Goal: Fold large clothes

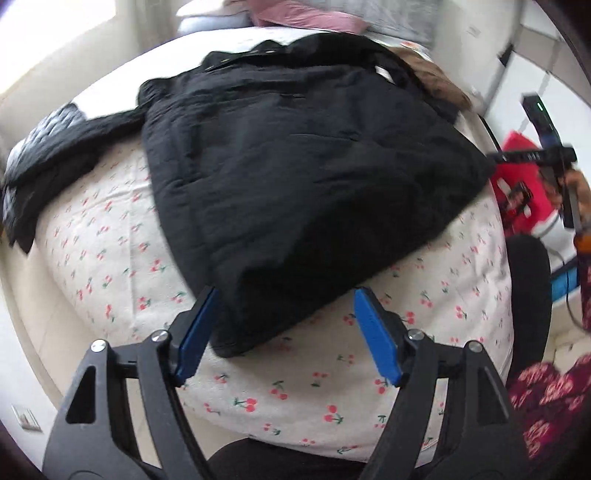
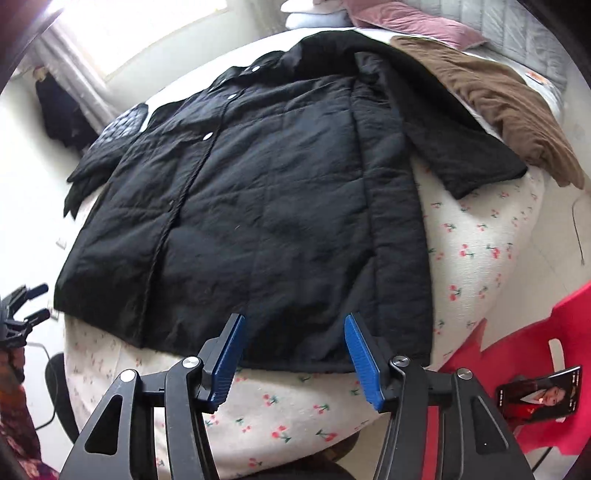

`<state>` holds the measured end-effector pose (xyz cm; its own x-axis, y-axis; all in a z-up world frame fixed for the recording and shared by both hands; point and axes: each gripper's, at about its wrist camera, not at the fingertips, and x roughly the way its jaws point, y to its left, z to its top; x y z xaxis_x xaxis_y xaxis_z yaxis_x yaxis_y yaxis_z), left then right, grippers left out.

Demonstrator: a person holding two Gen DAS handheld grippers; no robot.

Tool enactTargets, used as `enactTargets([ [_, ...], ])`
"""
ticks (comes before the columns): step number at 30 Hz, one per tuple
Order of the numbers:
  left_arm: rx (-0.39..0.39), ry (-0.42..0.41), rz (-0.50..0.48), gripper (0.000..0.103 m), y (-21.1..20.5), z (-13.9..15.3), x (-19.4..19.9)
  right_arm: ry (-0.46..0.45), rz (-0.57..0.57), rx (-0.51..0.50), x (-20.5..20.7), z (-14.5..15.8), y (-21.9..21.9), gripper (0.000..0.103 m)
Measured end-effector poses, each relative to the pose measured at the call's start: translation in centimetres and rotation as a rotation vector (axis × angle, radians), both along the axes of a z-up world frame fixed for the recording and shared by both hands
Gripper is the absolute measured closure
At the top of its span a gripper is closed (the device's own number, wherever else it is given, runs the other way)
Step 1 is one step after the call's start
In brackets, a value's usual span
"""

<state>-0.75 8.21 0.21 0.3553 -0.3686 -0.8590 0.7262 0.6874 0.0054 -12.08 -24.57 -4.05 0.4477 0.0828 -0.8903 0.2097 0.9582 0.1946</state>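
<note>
- Coat (image 2: 258, 206): a large black quilted one, lay spread flat, front up, on the bed (image 2: 476, 266), its hem at the near edge and its collar at the far end.
- Snap buttons (image 2: 208, 136) ran in a line up its front closure, left of centre in the right wrist view.
- One sleeve (image 2: 454, 147) stretched out to the right over the cherry-print sheet; the other sleeve (image 1: 55, 166) trailed off to the left.
- Left gripper (image 1: 284, 295) hovered over the near corner of the hem, jaws spread wide, its blue pads (image 1: 195, 336) gripping nothing.
- Right gripper (image 2: 293, 321) hung over the near hem, likewise released, with the fabric showing between its parted fingers.
- Brown garment (image 2: 509, 107) lay along the far right side of the bed, just beside the right sleeve.
- Pink pillow (image 2: 410, 18) sat at the far end.
- Red chair (image 2: 517, 354) stood near right of the bed, with a phone (image 2: 539, 395) propped on it.
</note>
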Motion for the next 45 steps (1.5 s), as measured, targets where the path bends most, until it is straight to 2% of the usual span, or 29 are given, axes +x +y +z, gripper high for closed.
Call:
enactTargets([
  [1, 0.023, -0.006, -0.076, 0.028, -1.3, -0.2, -1.1, 0.016, 0.042, 0.011, 0.2, -0.3, 1.4, 0.046],
  [3, 0.066, 0.045, -0.19, 0.028, -4.1, -1.8, -2.6, 0.05, 0.12, 0.049, 0.1, -1.4, 3.6, 0.046],
  [6, 0.095, 0.099, -0.271, 0.028, -6.9, -3.8, -2.8, 0.106, 0.227, 0.042, 1.0, -3.4, 6.9, 0.046],
  [8, 0.094, 0.12, -0.276, 0.028, -8.0, -5.3, -1.8, 0.129, 0.27, 0.055, 1.3, -4.7, 8.5, 0.046],
  [10, 0.072, 0.1, -0.279, 0.029, -8.8, -6.3, -0.8, 0.121, 0.292, 0.051, 2.3, -5.5, 9.7, 0.044],
  [11, 0.044, 0.077, -0.288, 0.032, -9.2, -6.3, -0.5, 0.091, 0.301, 0.037, 2.9, -5.3, 10.3, 0.045],
  [13, -0.035, 0.041, -0.307, 0.036, -9.5, -5.5, 0.2, 0.01, 0.308, 0.069, 4.1, -4.3, 10.6, 0.045],
  [16, -0.155, -0.053, -0.28, 0.037, -9.3, -2.4, 2.3, -0.13, 0.283, 0.027, 6.0, -1.6, 10.4, 0.045],
  [18, -0.215, -0.105, -0.222, 0.037, -9.1, -0.7, 5.1, -0.207, 0.257, 0.008, 7.2, 0.2, 9.9, 0.045],
  [20, -0.215, -0.068, -0.14, 0.037, -9.2, -0.2, 8.5, -0.225, 0.248, 0.064, 8.0, 1.7, 10.0, 0.045],
  [22, -0.221, 0.015, -0.068, 0.039, -8.6, 0.2, 10.5, -0.243, 0.339, 0.056, 7.6, 2.9, 12.2, 0.045],
  [24, -0.258, 0.101, -0.108, 0.037, -8.1, 0.7, 10.3, -0.207, 0.422, -0.061, 6.4, 2.4, 14.2, 0.044],
  [25, -0.256, 0.095, -0.136, 0.036, -8.1, 0.8, 9.4, -0.167, 0.438, -0.094, 6.0, 1.6, 14.9, 0.044],
  [26, -0.237, 0.067, -0.165, 0.031, -7.8, 0.8, 8.1, -0.11, 0.449, -0.093, 5.6, 0.5, 15.4, 0.044],
  [27, -0.21, 0.032, -0.193, 0.025, -7.8, 0.6, 6.8, -0.058, 0.453, -0.059, 5.4, -0.5, 15.4, 0.044],
  [29, -0.176, -0.001, -0.254, 0.025, -8.1, -0.3, 5.2, 0.027, 0.434, 0.053, 5.4, -2.9, 14.8, 0.044],
  [31, -0.149, -0.007, -0.285, 0.025, -7.9, -1.1, 4.0, 0.064, 0.401, 0.123, 6.3, -4.8, 14.4, 0.044],
  [32, -0.133, -0.007, -0.296, 0.025, -7.9, -1.5, 3.4, 0.054, 0.386, 0.148, 6.9, -5.3, 14.4, 0.048],
  [33, -0.124, -0.004, -0.306, 0.025, -8.0, -1.6, 3.1, 0.026, 0.373, 0.179, 7.2, -5.1, 14.3, 0.082],
  [34, -0.124, 0.0, -0.322, 0.025, -7.8, -1.5, 2.4, 0.003, 0.384, 0.226, 8.1, -4.7, 14.4, 0.095],
  [36, -0.135, 0.023, -0.368, 0.025, -7.7, -1.2, 1.4, -0.032, 0.369, 0.322, 10.1, -3.2, 14.1, 0.097],
  [40, -0.154, -0.022, -0.416, 0.024, -7.2, -0.5, 0.0, -0.19, 0.378, 0.34, 14.2, 2.8, 14.8, 0.098],
  [42, -0.133, -0.056, -0.397, 0.025, -7.1, -0.7, 0.1, -0.226, 0.364, 0.331, 16.4, 4.8, 15.0, 0.098],
  [45, -0.041, -0.117, -0.369, 0.025, -7.5, -1.8, 0.7, -0.24, 0.312, 0.301, 20.6, 5.9, 14.8, 0.098],
])
